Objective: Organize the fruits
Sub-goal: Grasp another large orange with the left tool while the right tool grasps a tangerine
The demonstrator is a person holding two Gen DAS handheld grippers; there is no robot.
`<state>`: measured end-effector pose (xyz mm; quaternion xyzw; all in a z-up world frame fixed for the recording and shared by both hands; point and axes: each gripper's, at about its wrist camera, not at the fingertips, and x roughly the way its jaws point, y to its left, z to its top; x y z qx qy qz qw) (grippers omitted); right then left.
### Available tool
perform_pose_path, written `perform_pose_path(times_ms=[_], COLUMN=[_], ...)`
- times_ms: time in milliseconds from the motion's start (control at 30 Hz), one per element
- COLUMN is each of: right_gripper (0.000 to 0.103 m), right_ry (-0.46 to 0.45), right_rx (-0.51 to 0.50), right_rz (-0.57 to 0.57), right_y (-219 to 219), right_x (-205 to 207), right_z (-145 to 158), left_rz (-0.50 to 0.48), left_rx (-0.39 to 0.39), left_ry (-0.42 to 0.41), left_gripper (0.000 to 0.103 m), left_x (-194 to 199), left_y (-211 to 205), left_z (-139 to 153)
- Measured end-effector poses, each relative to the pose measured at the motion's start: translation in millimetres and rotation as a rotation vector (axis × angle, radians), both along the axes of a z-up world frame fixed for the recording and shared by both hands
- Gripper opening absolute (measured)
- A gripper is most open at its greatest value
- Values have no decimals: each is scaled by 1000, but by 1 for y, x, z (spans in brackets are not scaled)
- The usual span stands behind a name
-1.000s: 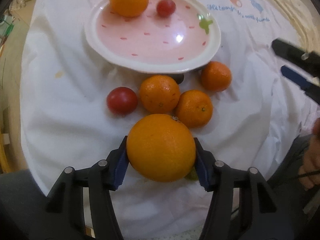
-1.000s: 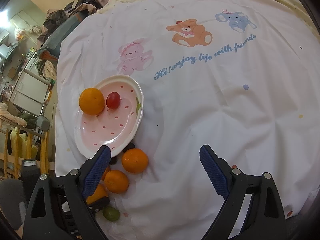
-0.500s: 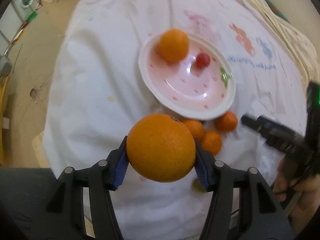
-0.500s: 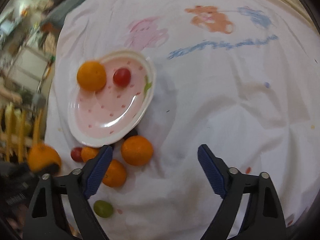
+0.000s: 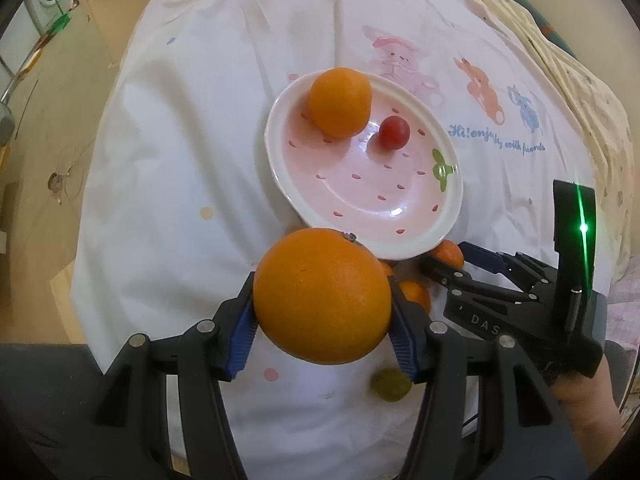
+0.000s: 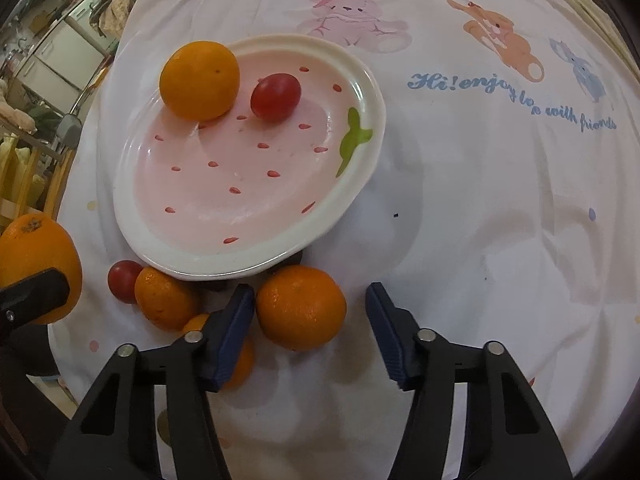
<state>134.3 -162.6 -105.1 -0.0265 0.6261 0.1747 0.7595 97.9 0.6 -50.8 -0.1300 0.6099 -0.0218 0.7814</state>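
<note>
my left gripper (image 5: 322, 320) is clamped on a large orange (image 5: 322, 296), held above the white cloth near the plate (image 5: 448, 216). my right gripper (image 6: 310, 322) is closing around a mandarin (image 6: 300, 306) beside the plate's near rim, one pad touching.

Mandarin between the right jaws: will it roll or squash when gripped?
The mandarin is round and sits loose on wrinkled cloth, so it may roll if one pad touches first. The right gripper is closing around it, one pad apart; the skin probably gives a little.
</note>
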Motion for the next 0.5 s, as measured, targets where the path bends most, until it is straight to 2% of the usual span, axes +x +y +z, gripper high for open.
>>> perform_pose_path(times_ms=[67, 333, 500], right_gripper=[46, 45, 45], right_ry=[10, -5, -20], right_rx=[25, 36, 60], right_rz=[7, -29, -62], right_y=[2, -8, -24], right_x=[1, -2, -7], right_z=[0, 9, 21], left_rz=[-3, -21, -32], left_rx=[-3, 17, 60], left_ry=[2, 26, 20], left_gripper=[54, 54, 54], left_x=[0, -1, 0], left_y=[-1, -4, -8], left_z=[0, -7, -13])
